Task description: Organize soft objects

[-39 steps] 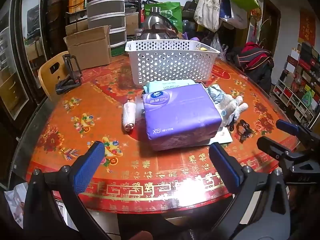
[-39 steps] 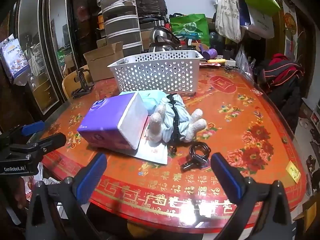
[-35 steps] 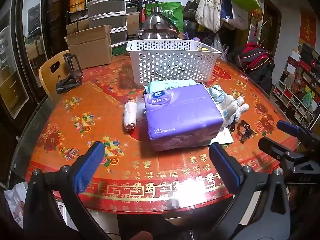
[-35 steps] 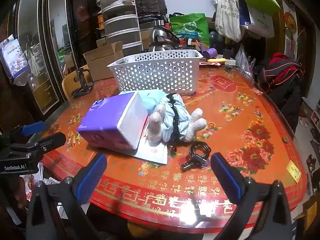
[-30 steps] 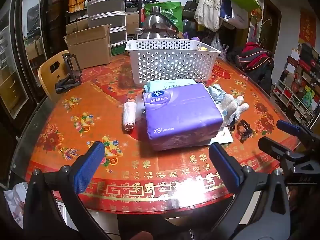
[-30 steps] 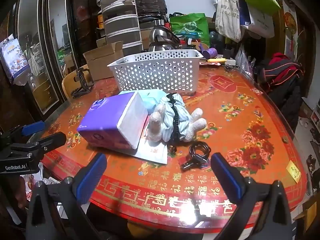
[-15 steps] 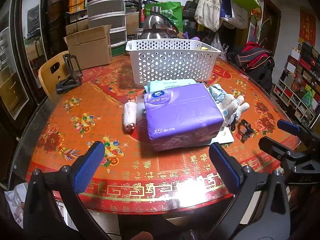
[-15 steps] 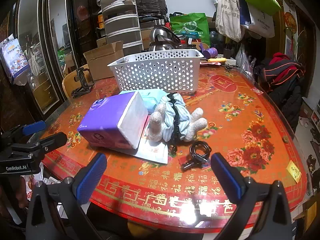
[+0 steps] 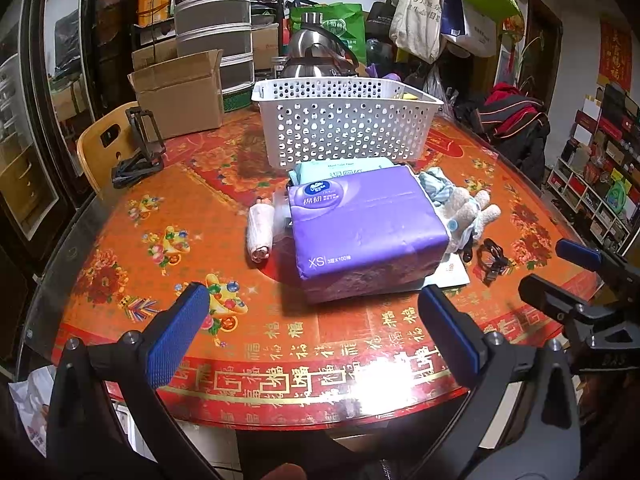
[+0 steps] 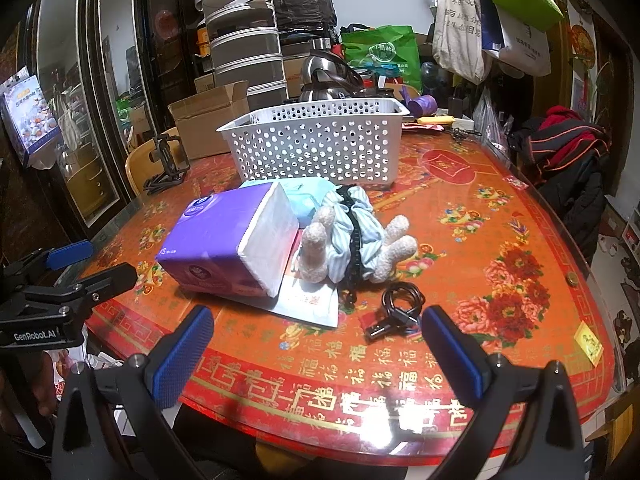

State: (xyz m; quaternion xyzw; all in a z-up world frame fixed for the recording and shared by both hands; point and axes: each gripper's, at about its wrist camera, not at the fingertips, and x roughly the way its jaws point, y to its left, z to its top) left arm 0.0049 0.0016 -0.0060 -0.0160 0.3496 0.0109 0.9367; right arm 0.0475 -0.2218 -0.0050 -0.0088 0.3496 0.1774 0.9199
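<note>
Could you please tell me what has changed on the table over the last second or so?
Nothing visibly changed. Both the left gripper and the right gripper remain open and empty short of the purple tissue pack, and the white basket is where it was.

Both wrist views near table (image 9: 280,344) edge, sharing basket (image 10: 320,148).
</note>
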